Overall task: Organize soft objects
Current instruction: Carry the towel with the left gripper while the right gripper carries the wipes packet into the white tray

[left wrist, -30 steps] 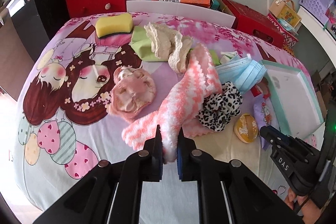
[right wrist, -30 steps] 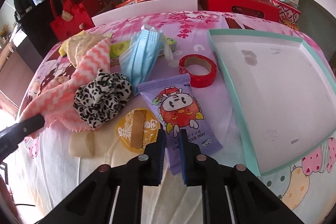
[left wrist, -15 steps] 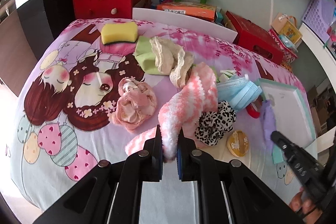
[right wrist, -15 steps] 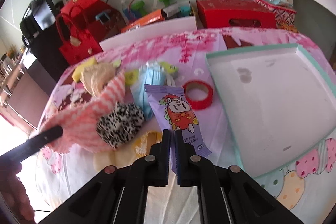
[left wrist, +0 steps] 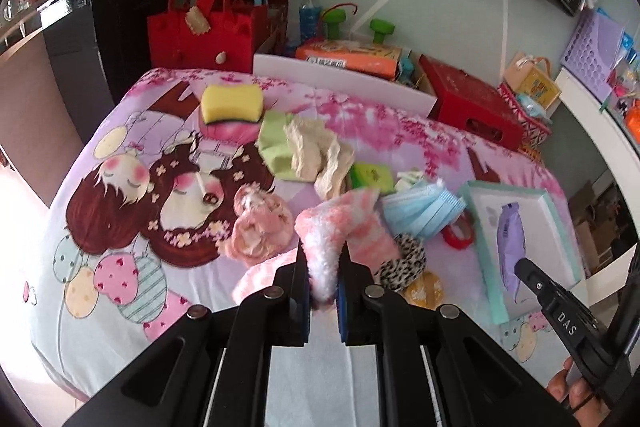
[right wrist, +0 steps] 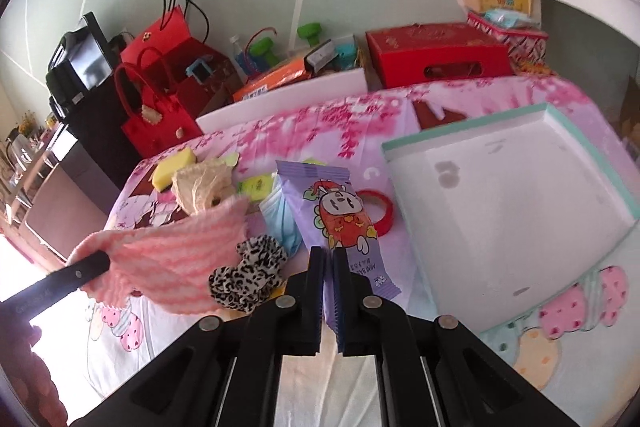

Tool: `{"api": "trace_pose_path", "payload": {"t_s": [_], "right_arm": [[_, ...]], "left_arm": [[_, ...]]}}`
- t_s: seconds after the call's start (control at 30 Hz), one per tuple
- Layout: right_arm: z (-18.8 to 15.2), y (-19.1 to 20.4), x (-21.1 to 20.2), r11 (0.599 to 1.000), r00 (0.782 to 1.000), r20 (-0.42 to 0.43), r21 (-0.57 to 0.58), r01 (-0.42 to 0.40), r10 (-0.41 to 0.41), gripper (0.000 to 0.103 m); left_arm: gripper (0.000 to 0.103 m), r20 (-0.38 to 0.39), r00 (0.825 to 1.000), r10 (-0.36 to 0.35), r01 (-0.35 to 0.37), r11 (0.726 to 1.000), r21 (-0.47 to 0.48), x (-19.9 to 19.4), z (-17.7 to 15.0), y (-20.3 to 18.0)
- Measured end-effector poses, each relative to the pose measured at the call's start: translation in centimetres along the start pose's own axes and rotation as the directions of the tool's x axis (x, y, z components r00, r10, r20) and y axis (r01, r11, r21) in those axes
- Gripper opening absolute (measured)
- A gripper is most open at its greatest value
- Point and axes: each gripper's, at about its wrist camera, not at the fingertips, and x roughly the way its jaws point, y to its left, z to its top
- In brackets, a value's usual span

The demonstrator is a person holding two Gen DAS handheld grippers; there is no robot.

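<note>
My left gripper [left wrist: 323, 279] is shut on a fuzzy pink-and-white striped sock [left wrist: 336, 227], which hangs lifted above the cartoon bedsheet. The right wrist view shows the same sock [right wrist: 172, 259] spread out at the left. My right gripper [right wrist: 328, 291] is shut on the lower edge of a purple snack packet [right wrist: 340, 219], held up off the sheet. Seen from the left wrist, that packet [left wrist: 510, 247] hangs in front of the white tray with a teal rim [left wrist: 472, 187]. A leopard scrunchie [right wrist: 248, 271] and blue face masks [left wrist: 420, 211] lie between the two grippers.
On the sheet lie a pink ruffled cloth [left wrist: 260, 227], a cream lace cloth [left wrist: 316, 151], a green cloth [left wrist: 276, 147], a yellow sponge [left wrist: 231, 103], a red tape roll [right wrist: 380, 211] and a round yellow packet [left wrist: 424, 291]. Red bags [left wrist: 204, 31] and a red box [right wrist: 436, 51] stand behind the bed.
Both grippers have risen. The left one lifted the sock off the sheet. The right one closed on the purple packet and raised it from the sheet.
</note>
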Motion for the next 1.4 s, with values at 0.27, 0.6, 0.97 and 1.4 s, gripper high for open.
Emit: {"api": "trace_pose_path", "payload": {"t_s": [0.27,0.6,0.97,1.4], "right_arm": [[3.1,-1.2,-2.9,0.998,0.996,0.062,0.031,0.063,-0.065,0.005],[5.9,-5.5,-3.4,0.982,0.970,0.167,0.100,0.162,-0.177,0.005],[6.0,-13.7,-4.2,0.918,0.916,0.151,0.209,0.337,-0.371,0.005],[4.8,-18.5,-1.3,0.896,0.920,0.051,0.253,0.364,-0.388,0.005]], "left_arm": [[0.010,0.062,0.996,-0.058,0.055,0.997,0.049,-1.7,3.7,-2.5],[0.010,0.190,0.956,-0.222,0.195,0.969,0.152,-3.5,8.2,-9.5],[0.010,0.081,0.888,-0.453,0.411,0.860,0.302,0.7,7.6,-22.5],[0.010,-0.164,0.912,-0.375,0.408,0.867,0.286,12.3,0.8,-27.1]]}}
